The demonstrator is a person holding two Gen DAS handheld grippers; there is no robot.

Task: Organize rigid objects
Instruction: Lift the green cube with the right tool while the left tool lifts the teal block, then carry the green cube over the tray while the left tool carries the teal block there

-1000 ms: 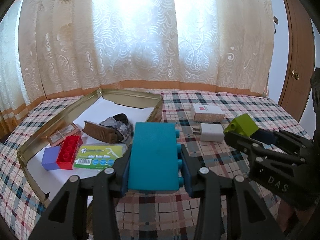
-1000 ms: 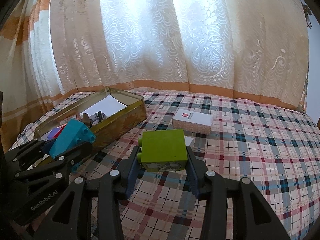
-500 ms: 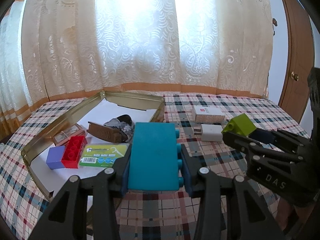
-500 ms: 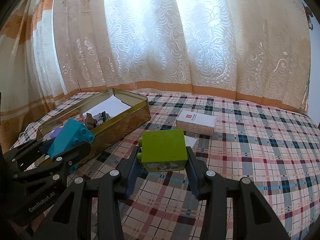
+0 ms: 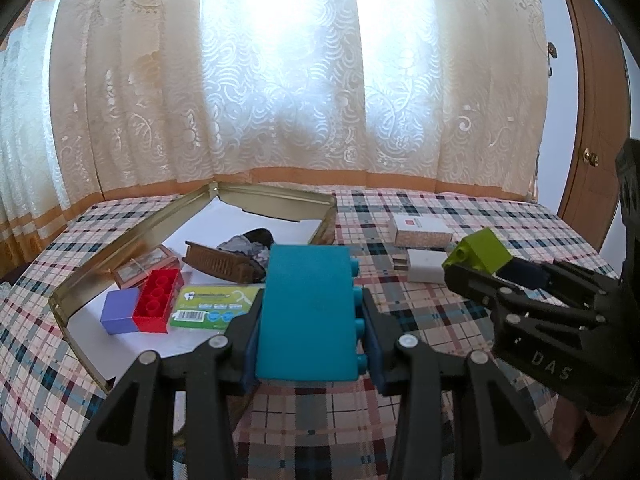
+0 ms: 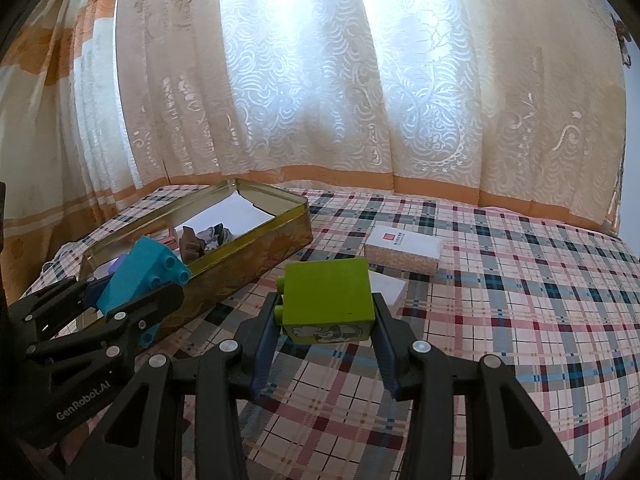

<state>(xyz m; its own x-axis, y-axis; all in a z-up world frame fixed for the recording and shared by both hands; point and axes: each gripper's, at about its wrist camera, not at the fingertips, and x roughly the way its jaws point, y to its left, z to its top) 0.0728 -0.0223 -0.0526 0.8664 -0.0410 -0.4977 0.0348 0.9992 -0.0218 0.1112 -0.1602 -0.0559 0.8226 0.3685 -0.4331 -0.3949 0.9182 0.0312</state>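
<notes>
Open gold tin (image 5: 276, 200) on plaid bedspread (image 5: 440, 308): holds red block (image 5: 157, 300), purple block (image 5: 119, 312), green card (image 5: 212, 306), brown comb (image 5: 218, 266). Left gripper (image 5: 310, 334) clamps teal block (image 5: 308, 312) near the tin; right gripper (image 6: 326, 330) clamps green block (image 6: 328, 300). Two white boxes (image 5: 420, 230) beyond. Lace curtains (image 5: 280, 80) behind.

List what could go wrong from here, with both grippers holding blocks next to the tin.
1. The left gripper clamps the teal block by its studded side, so it may twist or slip on release.
2. The tin is crowded in front with a red block, a purple block and a green card; a drop there could land on them.
3. The right gripper with the green block is close by, so the two could collide over the tin.
</notes>
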